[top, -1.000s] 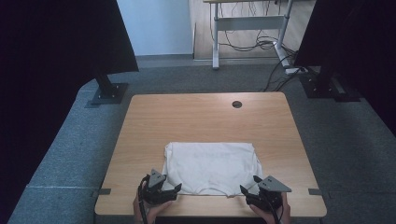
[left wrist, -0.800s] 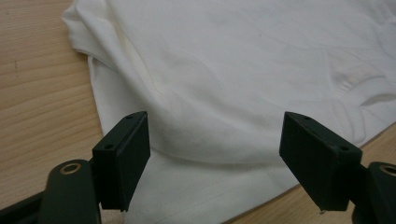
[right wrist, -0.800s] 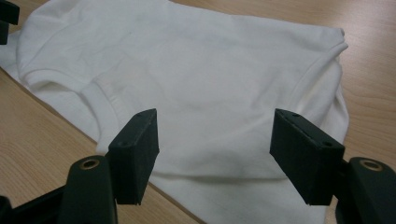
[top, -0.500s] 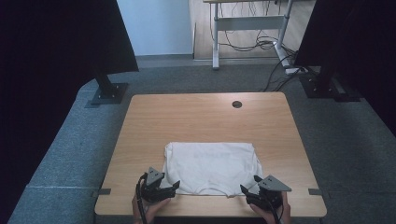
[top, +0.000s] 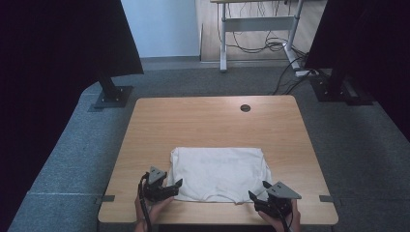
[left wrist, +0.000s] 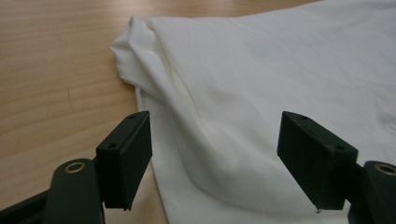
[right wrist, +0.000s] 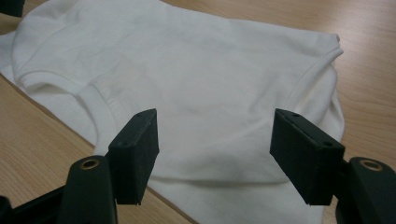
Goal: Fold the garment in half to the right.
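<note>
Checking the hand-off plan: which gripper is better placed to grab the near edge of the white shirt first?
Left, marginally. The left gripper has its open jaws over the white shirt edge; the right gripper, also open, sits just off the near right corner.

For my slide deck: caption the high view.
Two open hand-held grippers, left and right, poised at the near corners of a folded white cloth on a wooden table.

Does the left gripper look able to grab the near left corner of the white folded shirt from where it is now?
Probably yes. The left gripper has its jaws open right over that side of the white shirt, and nothing lies between them and the cloth on the table.
</note>
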{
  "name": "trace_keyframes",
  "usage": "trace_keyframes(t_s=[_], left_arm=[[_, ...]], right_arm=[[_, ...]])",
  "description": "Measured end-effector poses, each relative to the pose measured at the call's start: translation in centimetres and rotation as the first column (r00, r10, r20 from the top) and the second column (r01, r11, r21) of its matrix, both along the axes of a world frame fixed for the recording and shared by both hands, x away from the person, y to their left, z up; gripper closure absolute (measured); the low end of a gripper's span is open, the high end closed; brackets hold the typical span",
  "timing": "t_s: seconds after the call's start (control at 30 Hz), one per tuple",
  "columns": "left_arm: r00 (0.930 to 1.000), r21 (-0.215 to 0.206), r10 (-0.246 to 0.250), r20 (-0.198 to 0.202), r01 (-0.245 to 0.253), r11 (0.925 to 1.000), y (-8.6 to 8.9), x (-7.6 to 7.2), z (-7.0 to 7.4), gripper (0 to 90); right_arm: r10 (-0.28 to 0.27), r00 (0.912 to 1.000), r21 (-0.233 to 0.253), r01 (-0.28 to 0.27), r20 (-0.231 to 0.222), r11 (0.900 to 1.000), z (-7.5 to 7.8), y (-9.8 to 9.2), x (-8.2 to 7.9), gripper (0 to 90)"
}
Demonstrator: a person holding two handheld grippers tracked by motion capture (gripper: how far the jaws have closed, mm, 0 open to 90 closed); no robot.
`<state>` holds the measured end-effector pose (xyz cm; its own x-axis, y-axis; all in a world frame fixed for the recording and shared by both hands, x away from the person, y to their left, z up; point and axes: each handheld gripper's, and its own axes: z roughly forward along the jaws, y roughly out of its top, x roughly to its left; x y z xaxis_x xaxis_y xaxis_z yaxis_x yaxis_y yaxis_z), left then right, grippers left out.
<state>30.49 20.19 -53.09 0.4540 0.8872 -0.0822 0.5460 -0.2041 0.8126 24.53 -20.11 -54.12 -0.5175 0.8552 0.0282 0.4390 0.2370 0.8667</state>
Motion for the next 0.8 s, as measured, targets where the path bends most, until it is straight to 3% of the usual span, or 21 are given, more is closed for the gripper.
trace_keyframes(t_s=[0.2, 0.3, 0.47, 0.7, 0.8], left_arm=[[0.9999, 0.011, 0.015, 0.009, -0.015, 0.9998, 0.0, 1.9, 0.4, 25.9], [0.9997, 0.013, 0.02, 0.011, -0.02, 0.9997, -0.1, 2.5, 0.5, 26.6], [0.9996, 0.015, 0.029, -0.005, -0.029, 0.9995, -0.2, 4.4, 0.5, 26.6], [0.9994, 0.072, 0.026, -0.025, -0.024, 0.9972, -0.5, 6.4, 0.1, 26.3], [0.9989, 0.076, 0.032, -0.034, -0.029, 0.9967, -0.3, 7.3, -0.1, 26.3]], right_arm=[[-0.003, 1.0, -0.001, 0.003, -0.005, 1.0, -0.1, 0.0, 0.0, 32.3], [0.001, 0.9999, -0.009, -0.001, 0.014, 1.0, 0.0, 0.2, -0.1, 32.4], [0.008, 0.9999, -0.017, -0.007, 0.015, 1.0, 0.0, 0.5, -0.2, 32.4], [0.008, 0.9999, -0.025, -0.008, 0.006, 1.0, -0.2, 0.7, -0.1, 32.4], [0.01, 0.9999, -0.026, -0.01, 0.001, 1.0, -0.3, 0.8, -0.1, 32.4]])
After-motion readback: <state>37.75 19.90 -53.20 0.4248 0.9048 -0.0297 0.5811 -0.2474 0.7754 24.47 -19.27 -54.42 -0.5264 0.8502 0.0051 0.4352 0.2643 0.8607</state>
